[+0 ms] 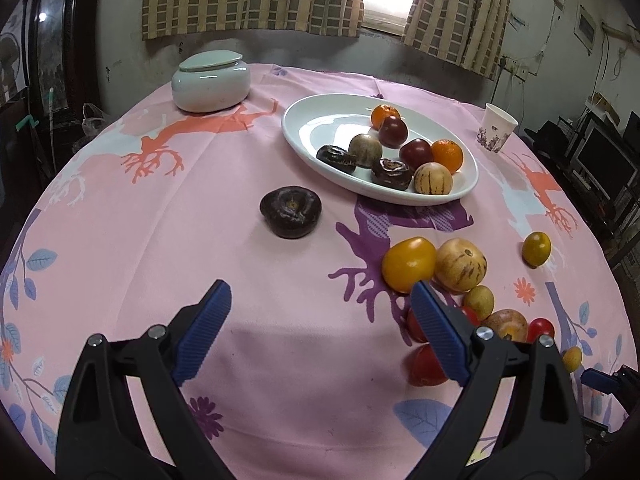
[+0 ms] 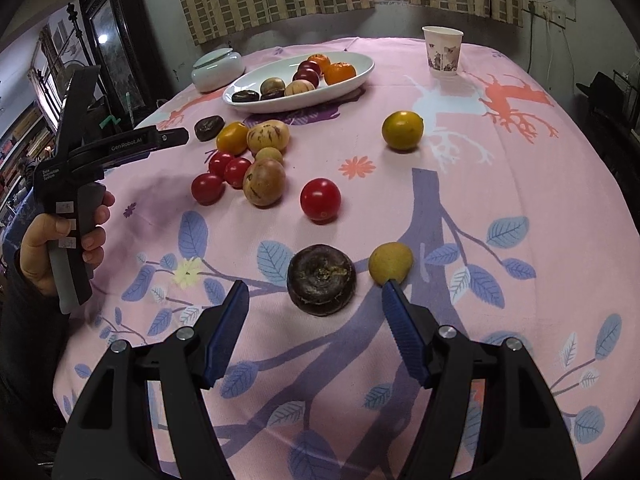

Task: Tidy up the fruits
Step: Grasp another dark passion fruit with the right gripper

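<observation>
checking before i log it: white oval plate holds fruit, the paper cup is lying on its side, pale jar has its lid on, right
Not quite. The paper cup stands upright, as the right wrist view shows. The white oval plate does hold fruit, and the pale jar has its lid on.

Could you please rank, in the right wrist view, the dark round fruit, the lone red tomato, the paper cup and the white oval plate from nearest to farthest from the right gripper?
From the right gripper:
1. Dark round fruit, just ahead of the fingertips.
2. Lone red tomato, mid-table.
3. White oval plate, far left.
4. Paper cup, far right; too close to call against the plate.
</observation>
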Action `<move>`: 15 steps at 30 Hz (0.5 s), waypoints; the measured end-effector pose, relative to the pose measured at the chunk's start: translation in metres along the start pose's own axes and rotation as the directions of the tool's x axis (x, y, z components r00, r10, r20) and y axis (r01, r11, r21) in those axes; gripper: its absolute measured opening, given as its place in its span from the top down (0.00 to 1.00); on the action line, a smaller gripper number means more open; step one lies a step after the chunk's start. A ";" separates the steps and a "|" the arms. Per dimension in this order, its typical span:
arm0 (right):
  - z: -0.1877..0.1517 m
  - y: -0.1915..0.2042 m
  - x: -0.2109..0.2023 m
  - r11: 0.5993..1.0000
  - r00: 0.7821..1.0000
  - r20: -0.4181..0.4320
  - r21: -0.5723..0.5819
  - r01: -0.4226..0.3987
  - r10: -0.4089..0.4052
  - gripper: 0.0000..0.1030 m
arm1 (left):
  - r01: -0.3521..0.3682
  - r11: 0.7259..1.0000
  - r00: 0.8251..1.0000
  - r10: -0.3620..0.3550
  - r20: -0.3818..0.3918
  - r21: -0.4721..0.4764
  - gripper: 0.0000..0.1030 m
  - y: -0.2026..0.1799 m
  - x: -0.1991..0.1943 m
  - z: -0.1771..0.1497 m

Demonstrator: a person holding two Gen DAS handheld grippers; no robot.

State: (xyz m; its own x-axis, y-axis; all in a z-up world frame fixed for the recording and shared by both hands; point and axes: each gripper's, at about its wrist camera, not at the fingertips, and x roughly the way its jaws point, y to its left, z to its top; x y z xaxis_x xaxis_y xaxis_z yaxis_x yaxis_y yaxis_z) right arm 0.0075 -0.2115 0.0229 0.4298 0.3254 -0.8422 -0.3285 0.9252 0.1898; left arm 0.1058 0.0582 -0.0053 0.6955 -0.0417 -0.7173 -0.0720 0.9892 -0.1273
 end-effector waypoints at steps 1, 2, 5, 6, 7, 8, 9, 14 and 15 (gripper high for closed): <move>0.000 0.000 0.004 1.000 1.000 -0.013 -0.001 0.009 -0.009 0.33 | 0.001 1.000 1.000 -0.001 -0.007 -0.004 0.10 0.001 0.001 0.000; 0.000 0.000 0.009 1.000 0.999 -0.031 0.001 0.020 -0.020 0.33 | 0.001 1.000 1.000 -0.001 -0.011 -0.011 0.10 0.002 0.001 0.000; 0.001 0.002 0.022 0.998 0.995 -0.080 -0.015 0.061 -0.062 0.33 | 0.004 0.999 1.000 -0.005 -0.023 -0.042 0.10 0.008 0.003 0.001; 0.002 0.004 0.024 0.997 0.994 -0.075 -0.029 0.075 -0.077 0.33 | 0.008 0.999 1.000 -0.009 -0.028 -0.053 0.10 0.010 0.004 0.001; 0.004 0.006 0.026 0.996 0.994 -0.071 -0.042 0.084 -0.086 0.37 | 0.011 0.998 0.999 -0.013 -0.033 -0.063 0.09 0.012 0.005 0.001; 0.005 0.007 0.029 0.995 0.994 -0.068 -0.051 0.088 -0.091 0.45 | 0.012 0.997 0.999 -0.015 -0.037 -0.071 0.09 0.013 0.006 0.001; 0.007 0.008 0.031 0.994 0.993 -0.064 -0.061 0.094 -0.098 0.52 | 0.011 0.997 0.999 -0.014 -0.040 -0.077 0.08 0.014 0.007 0.001; 0.033 0.006 0.031 0.999 0.998 -0.035 -0.017 0.048 -0.048 0.59 | -0.016 0.997 0.999 0.012 -0.052 -0.078 0.08 0.016 0.014 -0.001; 0.041 0.006 0.027 0.999 0.999 -0.010 -0.007 0.040 -0.040 0.59 | -0.020 0.997 0.998 0.016 -0.054 -0.078 0.08 0.016 0.015 -0.001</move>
State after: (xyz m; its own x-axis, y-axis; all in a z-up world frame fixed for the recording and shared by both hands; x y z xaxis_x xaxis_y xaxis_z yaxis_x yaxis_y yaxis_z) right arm 0.0515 -0.1887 0.0218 0.4343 0.2861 -0.8541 -0.3167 0.9362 0.1526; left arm 0.1140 0.0732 -0.0189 0.6549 -0.0330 -0.7550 -0.1421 0.9758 -0.1659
